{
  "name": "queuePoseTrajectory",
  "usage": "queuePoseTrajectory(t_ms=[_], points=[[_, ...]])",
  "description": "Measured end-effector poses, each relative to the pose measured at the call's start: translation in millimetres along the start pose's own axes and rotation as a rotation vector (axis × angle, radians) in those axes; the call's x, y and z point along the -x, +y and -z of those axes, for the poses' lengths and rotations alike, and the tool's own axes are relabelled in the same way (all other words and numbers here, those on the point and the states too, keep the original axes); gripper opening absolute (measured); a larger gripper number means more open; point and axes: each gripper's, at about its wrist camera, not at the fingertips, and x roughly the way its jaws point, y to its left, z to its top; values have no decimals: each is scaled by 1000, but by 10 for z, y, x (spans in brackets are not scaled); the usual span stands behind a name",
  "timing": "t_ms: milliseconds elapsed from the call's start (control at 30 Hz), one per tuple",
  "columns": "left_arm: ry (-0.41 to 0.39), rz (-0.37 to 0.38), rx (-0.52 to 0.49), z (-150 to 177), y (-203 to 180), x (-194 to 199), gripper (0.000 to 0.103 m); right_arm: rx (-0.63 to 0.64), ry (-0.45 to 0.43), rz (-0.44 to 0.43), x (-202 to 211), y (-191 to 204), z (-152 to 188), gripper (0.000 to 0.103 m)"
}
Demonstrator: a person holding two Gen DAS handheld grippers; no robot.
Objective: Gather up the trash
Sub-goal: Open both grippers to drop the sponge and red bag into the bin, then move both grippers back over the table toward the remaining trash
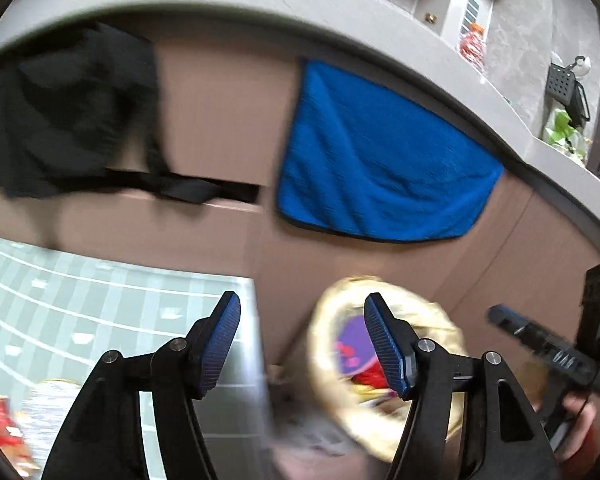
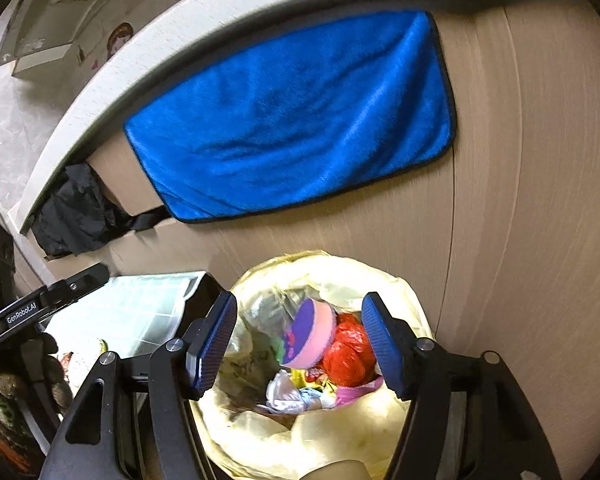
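A bin lined with a yellow bag (image 2: 260, 436) stands against a wooden cabinet front. Inside lie a pink and purple round tub (image 2: 312, 336), a red crumpled wrapper (image 2: 352, 352) and white crumpled paper (image 2: 284, 392). My right gripper (image 2: 300, 302) hangs open right over the bin's mouth, with nothing between its pads. In the blurred left wrist view, my left gripper (image 1: 302, 304) is open and empty, to the left of the same bin (image 1: 328, 344). A finger of the right gripper (image 1: 504, 316) shows at the far right, with a hand below it.
A blue towel (image 2: 292, 116) hangs on the cabinet front under a pale counter edge (image 2: 112, 68). A black bag (image 2: 76, 212) sticks out of a drawer gap. A clear compartment box (image 2: 140, 308) lies left of the bin. A red packet (image 1: 0, 420) is at the lower left.
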Motion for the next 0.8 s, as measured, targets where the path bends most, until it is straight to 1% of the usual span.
queuePoseTrajectory(t_ms=[133, 200, 300, 367, 533, 633, 733, 800], points=[[-36, -91, -23, 66, 408, 429, 65, 42, -25, -10, 95, 240, -29, 62], [-47, -128, -15, 101, 623, 619, 65, 66, -31, -30, 106, 407, -43, 62], [-70, -201, 11, 164, 1051, 964, 65, 95, -38, -73, 90, 685, -33, 62], [-78, -242, 41, 200, 1323, 1154, 65, 107, -38, -110, 72, 867, -2, 62], [-82, -315, 192, 421, 2055, 1559, 65, 155, -1, -185, -95, 1394, 125, 62], [-51, -323, 265, 588, 2349, 1630, 65, 199, 29, -217, -199, 1700, 203, 62], [28, -291, 349, 803, 2578, 1582, 67, 221, 56, -251, -277, 1934, 279, 62], [64, -288, 381, 933, 2634, 1538, 68, 230, 76, -269, -325, 2055, 328, 62]])
